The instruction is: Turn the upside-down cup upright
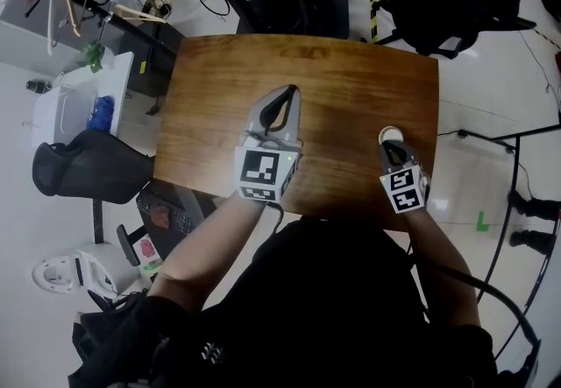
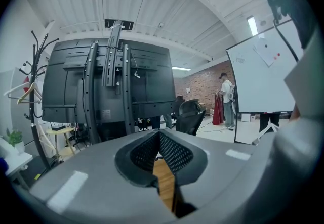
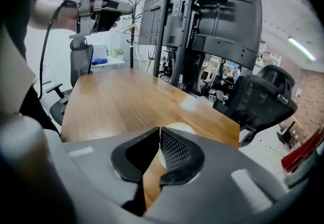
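My right tool [image 1: 392, 148], at the lower right of the head view, has its jaws pressed together on nothing. The white cup [image 1: 390, 134] stands just beyond its tip, near the right edge of the wooden worktop [image 1: 351, 80]. My left tool [image 1: 287, 95], mid-frame, is pressed together too, empty, well apart from the cup.

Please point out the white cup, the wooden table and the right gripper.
small white round cup [image 1: 391, 133]: head view, on its pale round top.
brown wooden table [image 1: 342, 80]: head view, on bare wood towards the far edge.
grey two-jaw right gripper [image 3: 159, 129]: right gripper view, where its fingertips meet.
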A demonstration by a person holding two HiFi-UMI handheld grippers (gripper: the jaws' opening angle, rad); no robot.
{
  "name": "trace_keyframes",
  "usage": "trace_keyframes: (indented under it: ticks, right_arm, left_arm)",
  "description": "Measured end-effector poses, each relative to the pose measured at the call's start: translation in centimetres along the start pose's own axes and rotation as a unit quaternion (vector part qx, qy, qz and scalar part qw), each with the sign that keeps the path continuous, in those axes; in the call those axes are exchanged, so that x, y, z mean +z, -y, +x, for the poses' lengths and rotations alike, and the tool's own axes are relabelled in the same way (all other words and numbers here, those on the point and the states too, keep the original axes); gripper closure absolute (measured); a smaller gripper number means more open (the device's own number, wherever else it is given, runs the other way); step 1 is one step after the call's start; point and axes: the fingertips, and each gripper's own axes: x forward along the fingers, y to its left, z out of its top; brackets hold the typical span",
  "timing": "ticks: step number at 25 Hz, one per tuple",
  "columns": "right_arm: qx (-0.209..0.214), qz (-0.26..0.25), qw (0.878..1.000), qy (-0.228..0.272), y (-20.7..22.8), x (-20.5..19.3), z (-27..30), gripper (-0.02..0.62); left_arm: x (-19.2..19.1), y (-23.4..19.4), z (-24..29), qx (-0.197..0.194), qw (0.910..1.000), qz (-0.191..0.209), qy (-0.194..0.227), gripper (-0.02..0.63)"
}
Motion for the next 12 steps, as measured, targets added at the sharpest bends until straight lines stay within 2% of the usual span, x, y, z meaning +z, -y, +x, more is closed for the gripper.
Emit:
trace_keyframes:
  ticks: [7,12]
  right_arm:
    - [0.019,-0.001,1.000,-0.023,-2.0,-1.2,0.8,0.583]
    - [0.016,0.017,1.000,-0.018,-1.8,-1.0,0.7,0.566]
  left_arm:
    - [0.0,-0.4,-0.4,0.003,1.0000,0.001,0.000,0.606]
    - [0.1,-0.7,-0.6,0.004,1.0000,0.002,0.001,0.606]
